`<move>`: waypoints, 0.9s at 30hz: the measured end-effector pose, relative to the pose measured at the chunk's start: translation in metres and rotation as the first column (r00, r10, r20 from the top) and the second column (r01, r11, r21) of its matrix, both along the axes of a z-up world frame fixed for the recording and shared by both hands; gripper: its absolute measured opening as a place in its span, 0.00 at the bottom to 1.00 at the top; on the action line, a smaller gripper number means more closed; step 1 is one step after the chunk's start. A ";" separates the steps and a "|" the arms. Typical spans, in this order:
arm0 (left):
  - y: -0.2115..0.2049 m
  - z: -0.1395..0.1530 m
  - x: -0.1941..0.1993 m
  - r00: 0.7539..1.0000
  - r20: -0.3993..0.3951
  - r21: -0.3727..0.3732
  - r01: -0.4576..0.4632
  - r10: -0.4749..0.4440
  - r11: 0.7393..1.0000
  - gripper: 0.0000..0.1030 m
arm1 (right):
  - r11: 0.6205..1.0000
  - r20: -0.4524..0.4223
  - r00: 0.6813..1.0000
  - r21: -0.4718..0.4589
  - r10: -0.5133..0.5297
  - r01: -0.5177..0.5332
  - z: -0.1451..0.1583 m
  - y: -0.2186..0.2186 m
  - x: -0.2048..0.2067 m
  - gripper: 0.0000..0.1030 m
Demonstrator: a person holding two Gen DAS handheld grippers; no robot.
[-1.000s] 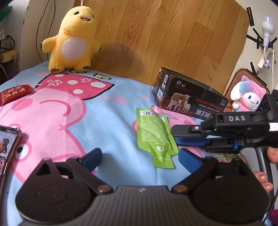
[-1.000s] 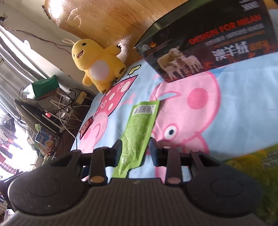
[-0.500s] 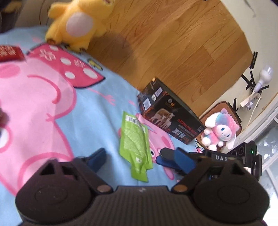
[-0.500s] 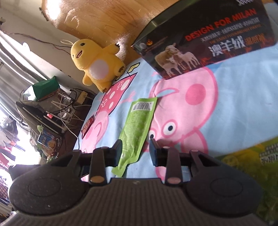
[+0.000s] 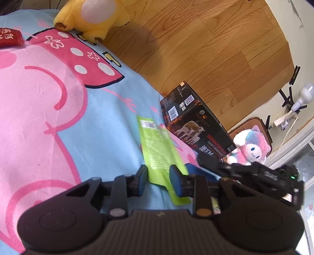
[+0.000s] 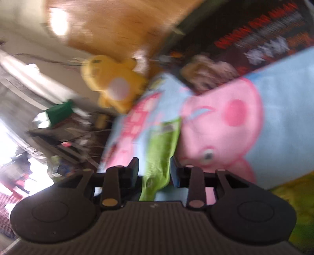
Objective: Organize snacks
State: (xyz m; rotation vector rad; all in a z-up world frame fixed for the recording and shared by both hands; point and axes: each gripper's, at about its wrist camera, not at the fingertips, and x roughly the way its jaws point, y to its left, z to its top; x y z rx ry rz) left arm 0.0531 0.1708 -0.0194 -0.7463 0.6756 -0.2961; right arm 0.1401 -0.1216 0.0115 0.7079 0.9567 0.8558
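A flat green snack pouch [image 5: 159, 149] lies on the pink and blue cartoon blanket [image 5: 49, 117]. My left gripper [image 5: 158, 179] is open, with its fingers on either side of the pouch's near end. My right gripper [image 6: 154, 172] is also open and straddles the same pouch [image 6: 161, 149] from the other side; this view is blurred. The right gripper's body [image 5: 255, 174] shows just right of my left fingers. A black box with sheep pictures [image 5: 196, 125] stands behind the pouch.
A yellow plush toy [image 5: 92, 17] sits at the far left by a wooden board [image 5: 196, 49]. A red packet [image 5: 9, 37] lies at the left edge. A pink and blue plush [image 5: 251, 151] sits right of the box. A yellow-green package [image 6: 290, 196] lies at my right.
My left gripper has narrowed and moved right, so its fingers now flank the green pouch. The right gripper has shifted and its view has blurred. The pouch still lies on the blanket.
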 end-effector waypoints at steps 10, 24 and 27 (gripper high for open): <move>0.001 -0.002 0.001 1.000 -0.011 0.008 -0.028 0.028 1.000 0.16 | 0.997 -0.155 0.987 0.062 -0.039 0.049 -0.022 -0.015 0.007 0.37; 0.004 -0.007 0.006 0.999 -0.032 -0.015 -0.033 0.032 0.999 0.06 | 0.993 -0.075 0.997 -0.119 -0.005 -0.004 -0.009 -0.005 -0.003 0.33; 0.005 -0.007 0.005 0.998 -0.031 -0.013 -0.047 0.046 0.999 0.06 | 0.994 -0.070 0.997 -0.107 -0.032 0.024 -0.011 0.004 0.005 0.33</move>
